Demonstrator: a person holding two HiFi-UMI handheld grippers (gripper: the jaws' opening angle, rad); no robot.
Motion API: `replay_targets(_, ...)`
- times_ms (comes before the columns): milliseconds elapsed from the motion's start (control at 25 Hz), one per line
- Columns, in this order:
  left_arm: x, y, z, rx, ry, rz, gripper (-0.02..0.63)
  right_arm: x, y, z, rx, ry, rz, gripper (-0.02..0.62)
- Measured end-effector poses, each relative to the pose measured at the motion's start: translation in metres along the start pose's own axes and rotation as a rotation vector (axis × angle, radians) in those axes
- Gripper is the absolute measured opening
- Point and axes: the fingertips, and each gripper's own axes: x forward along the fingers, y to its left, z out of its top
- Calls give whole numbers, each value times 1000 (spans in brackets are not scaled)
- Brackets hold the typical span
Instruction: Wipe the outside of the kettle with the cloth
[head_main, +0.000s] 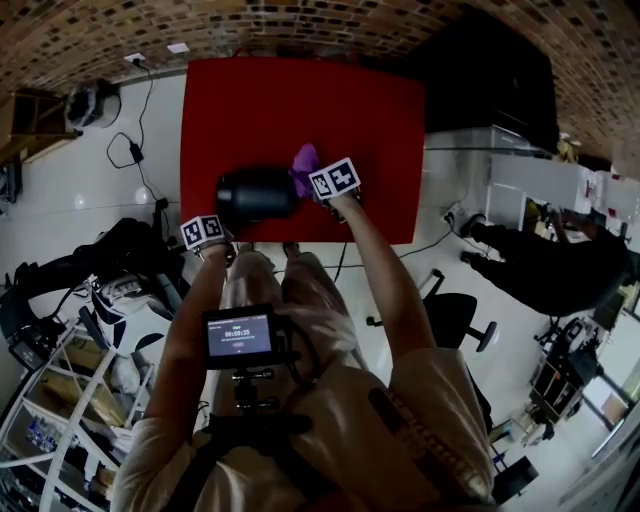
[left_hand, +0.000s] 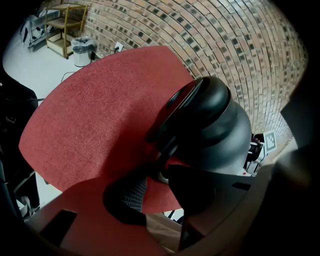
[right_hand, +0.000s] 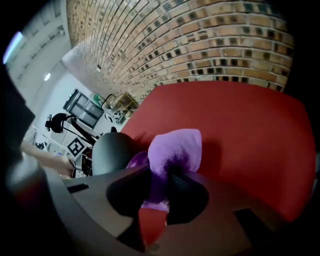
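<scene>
A black kettle (head_main: 255, 192) lies on its side on the red table (head_main: 380, 120), near the front edge. In the left gripper view its dark body (left_hand: 220, 125) fills the middle, and its handle (left_hand: 175, 115) runs down between my left gripper's jaws. My left gripper (left_hand: 154, 175) is shut on the lower end of that handle. My right gripper (right_hand: 159, 182) is shut on a purple cloth (right_hand: 177, 147), which bunches up above the fingers. The cloth (head_main: 303, 160) rests against the right side of the kettle (right_hand: 112, 152).
The red table's far half and right side are bare. On the floor there are cables (head_main: 135, 150) at the left, white shelving (head_main: 50, 420) at the lower left and an office chair (head_main: 455, 315) at the right. A bin (left_hand: 81, 50) stands by the brick wall.
</scene>
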Motion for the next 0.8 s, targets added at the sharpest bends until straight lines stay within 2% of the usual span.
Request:
replay_targets(200, 0, 2, 1, 16, -2, 15, 127, 4, 42, -71, 177, -209, 66, 92)
replay_targets(320, -1, 1, 1, 26, -4, 26, 127, 14, 76, -123, 205, -170, 110, 92)
replay_targets(440, -2, 1, 1, 23, -5, 25, 126, 17, 93, -148, 128, -94, 117, 94)
replay_targets(560, -2, -1, 0, 3, -23, -20, 124, -4, 87, -125, 79, -157, 77, 94)
replay_targets(680, -9, -2, -6, -46, -57, -107, 119, -33, 86, -85, -55, -238, -17, 94)
replay_targets(800, -18, 7, -13, -101, -146, -152, 118, -61, 99, -49, -150, -317, -101, 95)
